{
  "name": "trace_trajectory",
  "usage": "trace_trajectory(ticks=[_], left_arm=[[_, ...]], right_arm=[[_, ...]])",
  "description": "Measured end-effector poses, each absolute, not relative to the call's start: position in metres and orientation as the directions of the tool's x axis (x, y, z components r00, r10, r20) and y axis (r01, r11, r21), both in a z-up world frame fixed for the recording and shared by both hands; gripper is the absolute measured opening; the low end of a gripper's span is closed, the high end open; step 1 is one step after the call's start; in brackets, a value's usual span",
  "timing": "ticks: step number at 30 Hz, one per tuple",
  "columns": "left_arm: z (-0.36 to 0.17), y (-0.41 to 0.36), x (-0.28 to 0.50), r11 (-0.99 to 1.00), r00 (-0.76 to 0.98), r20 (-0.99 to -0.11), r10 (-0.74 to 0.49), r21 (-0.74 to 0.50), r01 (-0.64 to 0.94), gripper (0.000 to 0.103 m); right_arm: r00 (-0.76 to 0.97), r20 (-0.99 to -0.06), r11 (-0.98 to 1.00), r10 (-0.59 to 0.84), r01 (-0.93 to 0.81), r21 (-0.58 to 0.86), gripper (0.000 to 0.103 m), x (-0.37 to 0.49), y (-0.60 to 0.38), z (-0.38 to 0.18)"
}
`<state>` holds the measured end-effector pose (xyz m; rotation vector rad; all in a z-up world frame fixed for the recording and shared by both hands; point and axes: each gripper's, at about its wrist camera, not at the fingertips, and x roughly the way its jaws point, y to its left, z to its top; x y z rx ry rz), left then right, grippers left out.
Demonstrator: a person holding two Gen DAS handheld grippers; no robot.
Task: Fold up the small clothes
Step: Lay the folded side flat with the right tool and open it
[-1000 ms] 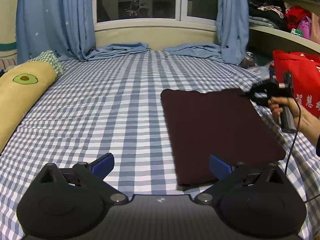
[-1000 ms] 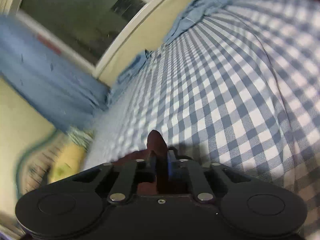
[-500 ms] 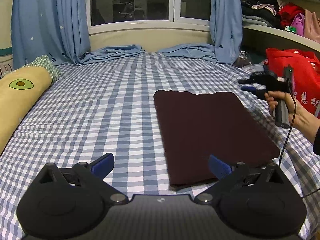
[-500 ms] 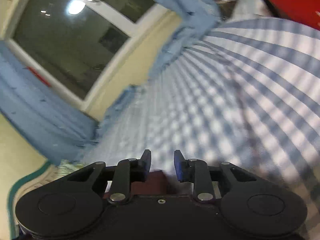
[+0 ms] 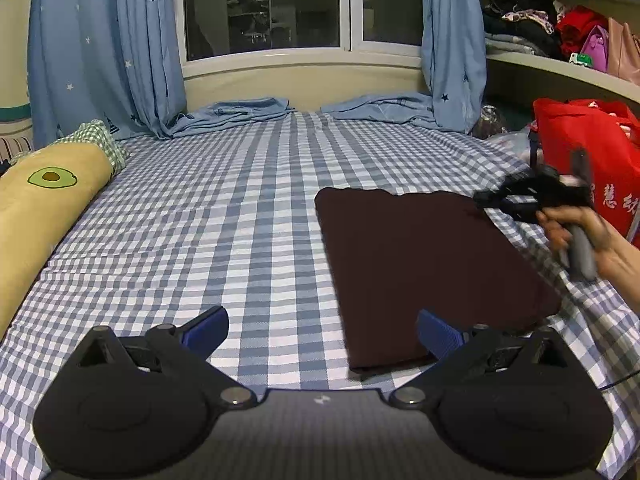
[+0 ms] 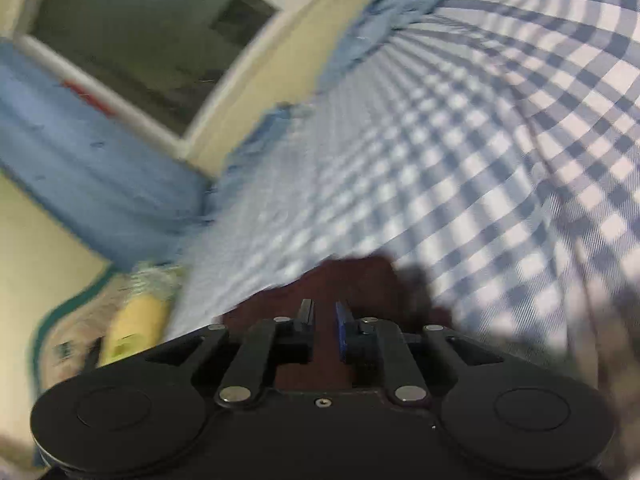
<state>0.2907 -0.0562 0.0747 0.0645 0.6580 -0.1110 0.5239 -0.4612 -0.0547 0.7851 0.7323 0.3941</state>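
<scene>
Risk first: right tool [image 6: 322, 322] sits at the far-right corner of the dark maroon garment [image 5: 424, 272], jaws closing with only a narrow gap left. In the right wrist view the maroon cloth shows under and beyond the tips, but I cannot tell whether any fabric is actually between the pads. If it pinches only the top layer, the fold could peel apart when lifted. If it also catches the checked bedsheet [image 5: 240, 208], the sheet could drag up with it. That view is blurred, so a rushed closure may miss the corner altogether.

Left tool [image 5: 322, 328] is wide open, holding nothing, hovering over the near end of the bed. Its right finger [image 5: 438, 334] overlaps the garment's near edge in the picture; contact unclear. A stray nudge there could skew the neat rectangle.

Garment location: lying flat on the bed, right of centre, already folded into a rectangle. Judged mid-task, likely one more fold to go.

Containers: red bag [image 5: 588, 152] at the far right beside the bed, contents not readable. Shelf [image 5: 560, 68] above it holds piled clothes and bags. Avocado-print pillow [image 5: 44, 204] lies along the left edge, well apart from the garment.
</scene>
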Motion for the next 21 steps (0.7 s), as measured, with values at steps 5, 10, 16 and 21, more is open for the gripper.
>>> trace_trajectory(ticks=[5, 10, 16, 21], left_arm=[[0.078, -0.061, 0.281, 0.990, 0.783, -0.613, -0.106, 0.006, 0.138, 0.102], [0.086, -0.066, 0.257, 0.987, 0.796, -0.592, -0.125, 0.005, 0.159, 0.102], [0.092, -0.059, 0.237, 0.988, 0.804, -0.580, -0.131, -0.008, 0.155, 0.102], [0.091, -0.052, 0.230, 0.987, 0.799, -0.584, -0.143, -0.025, 0.158, 0.102]], right_arm=[[0.646, -0.462, 0.657, 0.608, -0.083, 0.749, 0.013, 0.465, -0.468, -0.059], [0.638, -0.561, 0.721, 0.528, 0.012, 0.693, 0.000, 0.461, -0.464, -0.077], [0.656, -0.454, 0.686, 0.603, -0.136, 0.715, 0.016, 0.402, -0.456, -0.036], [0.626, -0.548, 0.748, 0.555, -0.087, 0.658, 0.000, 0.376, -0.453, -0.065]])
